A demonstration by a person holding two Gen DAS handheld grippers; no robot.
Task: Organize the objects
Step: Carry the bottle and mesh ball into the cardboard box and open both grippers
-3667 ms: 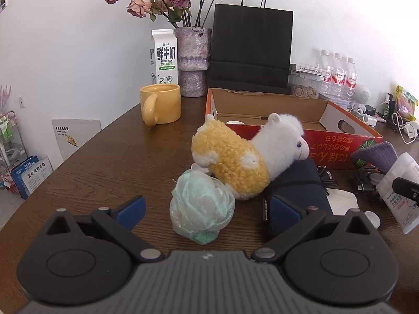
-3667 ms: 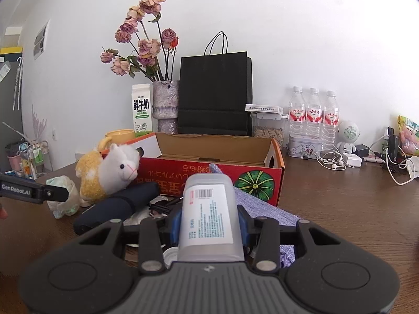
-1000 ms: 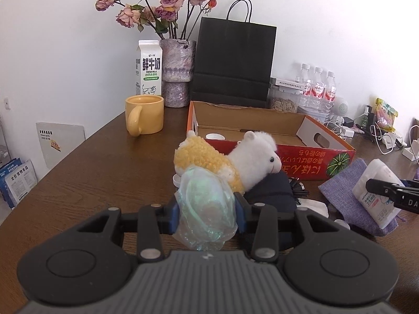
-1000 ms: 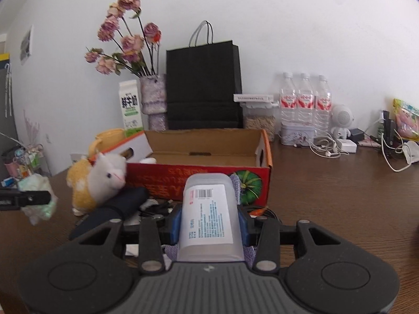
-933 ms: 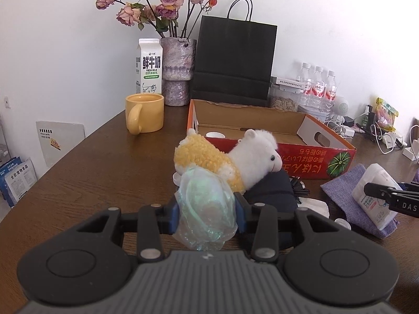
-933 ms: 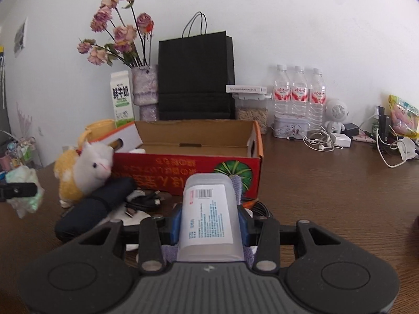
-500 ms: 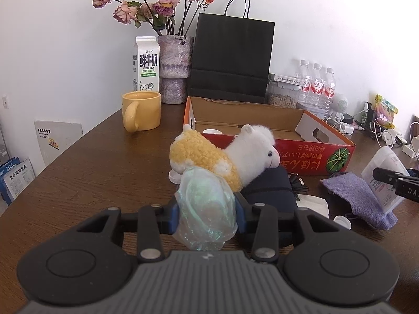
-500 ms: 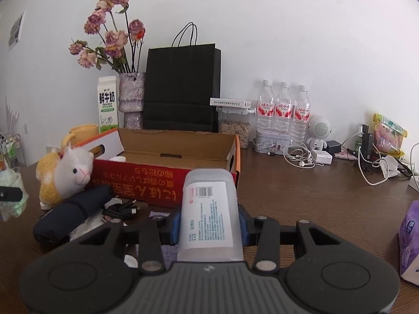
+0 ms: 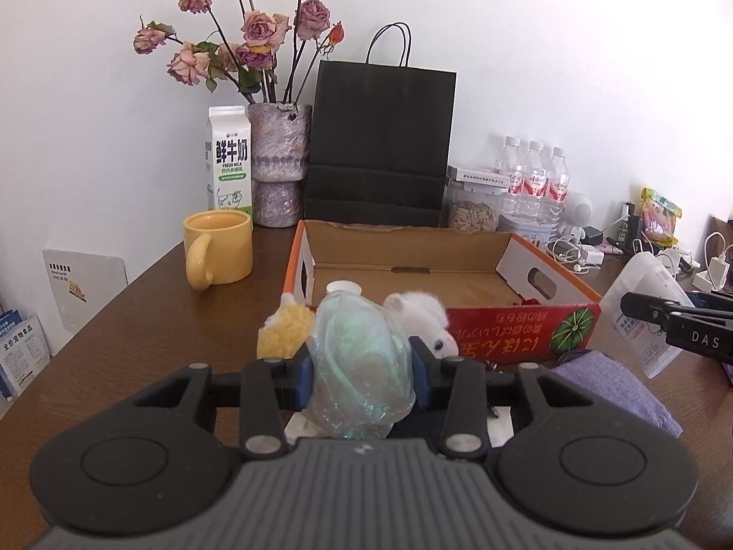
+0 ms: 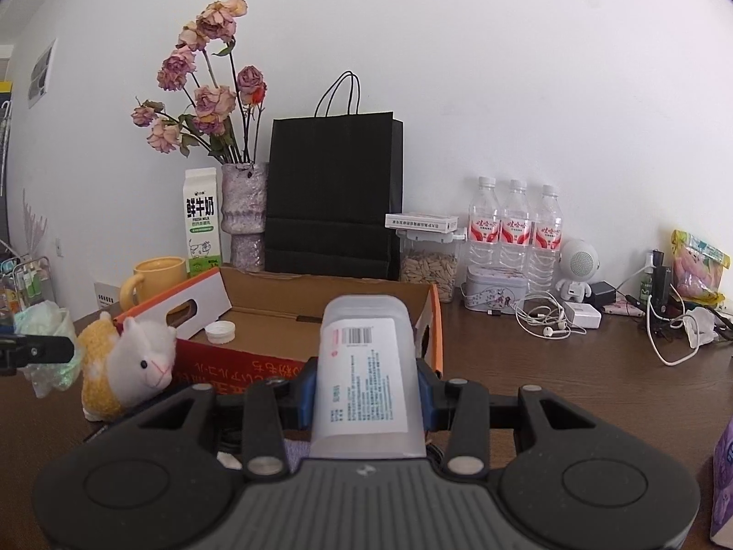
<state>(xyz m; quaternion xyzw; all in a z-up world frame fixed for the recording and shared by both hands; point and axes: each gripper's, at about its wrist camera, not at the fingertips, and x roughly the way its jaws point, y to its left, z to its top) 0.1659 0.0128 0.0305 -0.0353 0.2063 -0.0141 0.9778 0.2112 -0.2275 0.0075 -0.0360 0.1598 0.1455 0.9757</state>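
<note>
Both loads are lifted off the counter (image 9: 137, 321): left gripper (image 9: 362, 366) clamped on the green bundle (image 9: 359, 362), right gripper (image 10: 366, 385) on the white container (image 10: 364, 366). Next, I'd judge, carry each over the cardboard box (image 9: 412, 247) at twelve o'clock and release.

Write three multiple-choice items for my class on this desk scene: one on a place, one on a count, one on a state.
1. Where is the white cap?
A. inside the box
B. in the mug
C. on the black bag

2. How many water bottles stand by the wall?
A. two
B. three
C. five

3. What is the left gripper doing?
A. open, empty
B. gripping the alpaca
C. gripping a green bundle

Key: 1 A, it lies on the box floor; 2 B, three stand side by side; 3 C, both pads press the bundle.
</note>
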